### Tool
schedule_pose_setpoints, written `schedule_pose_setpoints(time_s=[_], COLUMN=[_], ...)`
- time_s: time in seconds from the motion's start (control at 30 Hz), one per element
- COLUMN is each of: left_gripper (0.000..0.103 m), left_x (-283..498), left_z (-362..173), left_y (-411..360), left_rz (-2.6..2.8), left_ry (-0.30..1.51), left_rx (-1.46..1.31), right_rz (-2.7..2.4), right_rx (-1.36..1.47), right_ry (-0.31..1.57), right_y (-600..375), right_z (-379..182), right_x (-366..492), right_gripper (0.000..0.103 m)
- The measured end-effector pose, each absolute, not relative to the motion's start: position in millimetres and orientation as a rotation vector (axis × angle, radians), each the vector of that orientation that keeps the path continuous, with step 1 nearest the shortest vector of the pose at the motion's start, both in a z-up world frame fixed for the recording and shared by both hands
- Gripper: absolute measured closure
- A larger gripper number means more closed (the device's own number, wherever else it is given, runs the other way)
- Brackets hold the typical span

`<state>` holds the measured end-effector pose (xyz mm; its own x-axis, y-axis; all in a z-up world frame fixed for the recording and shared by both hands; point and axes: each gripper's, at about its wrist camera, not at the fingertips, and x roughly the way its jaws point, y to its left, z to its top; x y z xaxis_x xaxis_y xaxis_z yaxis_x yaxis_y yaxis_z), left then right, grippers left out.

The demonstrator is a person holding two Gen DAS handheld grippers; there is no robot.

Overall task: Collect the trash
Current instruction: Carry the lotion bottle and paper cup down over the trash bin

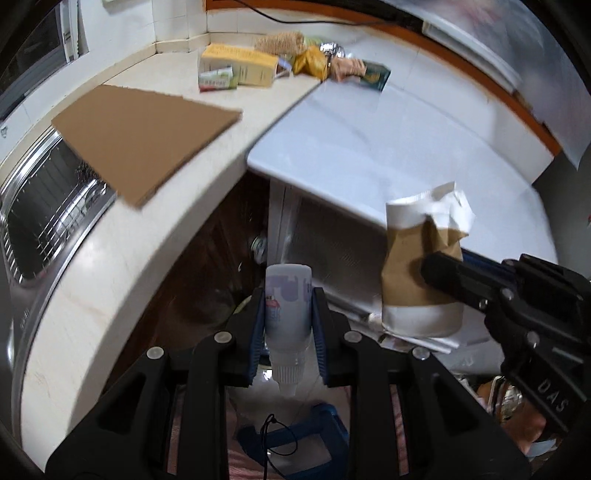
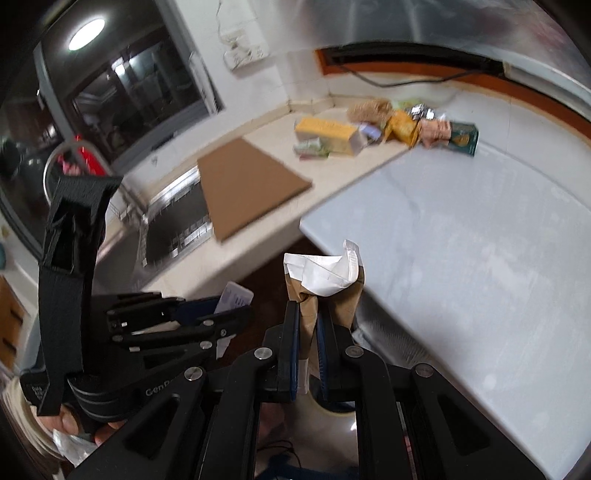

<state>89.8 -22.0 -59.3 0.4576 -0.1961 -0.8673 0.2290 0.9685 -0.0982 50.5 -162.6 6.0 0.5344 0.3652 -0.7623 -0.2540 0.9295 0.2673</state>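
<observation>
Left gripper (image 1: pixel 288 321) clamps the small white plastic bottle (image 1: pixel 286 295) between its pads — right gripper (image 2: pixel 308 347) pinches the crushed brown-and-white paper cup (image 2: pixel 325 284).

In front of me a pale stone counter (image 1: pixel 110 236) curves round a steel sink (image 1: pixel 48 206) with a wire rack in it. The counter butts against a white worktop (image 2: pixel 480 258) on my right. Behind the sink is a dark window (image 2: pixel 122 88) with a ceiling light (image 2: pixel 85 34) reflected in it. A black cable (image 2: pixel 388 79) runs along the orange-brown trim at the back wall.
</observation>
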Motion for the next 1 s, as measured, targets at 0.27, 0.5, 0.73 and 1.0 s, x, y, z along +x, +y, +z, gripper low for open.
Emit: schedule_pose_setpoints(time_s=[0.27, 0.5, 0.73, 1.0], left_gripper=[0.082, 0.082, 0.082, 0.082], left_x=[62, 53, 66, 86], left_z=[-135, -209, -276, -344], left_y=[-15, -16, -16, -17], left_rz=[-0.244, -0.263, -0.258, -0.258], left_ry=[1.091, 1.153, 1.225, 1.285], left_rx=[0.065, 0.08, 0.088, 0.123], right_rz=[0.371, 0.355, 0.358, 0.338], right_rx=[0.063, 0.039, 0.009, 0.021], right_ry=[0.995, 1.046, 1.109, 1.194], right_y=[-143, -139, -135, -136], right_z=[-71, -140, -216, -289], right_x=[10, 0, -8, 8], right_gripper=[0.095, 0.095, 0.095, 0.095])
